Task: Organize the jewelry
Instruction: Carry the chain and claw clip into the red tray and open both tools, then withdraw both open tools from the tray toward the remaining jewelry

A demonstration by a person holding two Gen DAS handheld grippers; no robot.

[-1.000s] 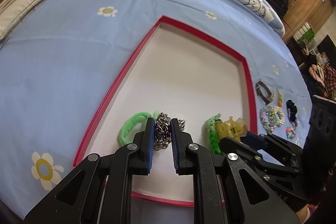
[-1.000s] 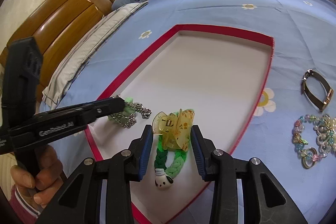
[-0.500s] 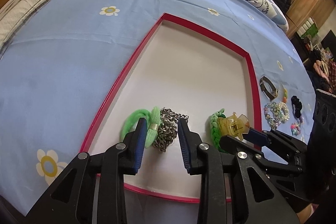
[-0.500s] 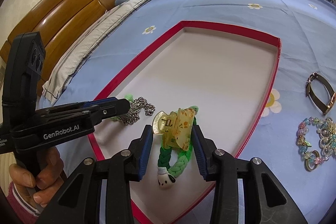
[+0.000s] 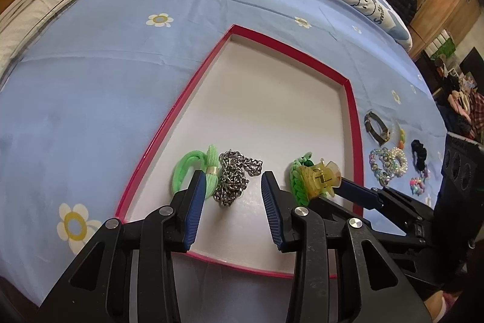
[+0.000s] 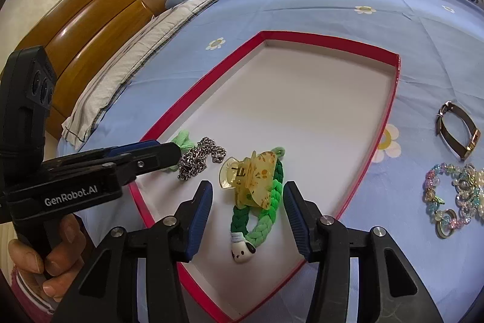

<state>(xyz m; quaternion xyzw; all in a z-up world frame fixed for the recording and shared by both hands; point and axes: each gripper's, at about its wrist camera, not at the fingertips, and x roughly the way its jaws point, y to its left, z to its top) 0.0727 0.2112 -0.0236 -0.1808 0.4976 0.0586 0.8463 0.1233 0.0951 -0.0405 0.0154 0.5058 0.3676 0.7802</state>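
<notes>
My left gripper [image 5: 231,203] is opening off the steel chain [image 5: 234,179], which lies limp in the near-left of the red tray [image 5: 352,114]. My right gripper [image 6: 246,212] is opening around the yellow claw clip [image 6: 251,180]: rigid, probably slick, best pinched across its body.

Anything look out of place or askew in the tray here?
Only mildly: the yellow claw clip lies tilted on top of the green braided band, and the steel chain sits bunched against the light-green hair tie.

Blue flowered bed [image 5: 106,87] bears red-rimmed tray [image 5: 351,117], strap bracelet [image 6: 456,133], beads [image 6: 453,196].
</notes>
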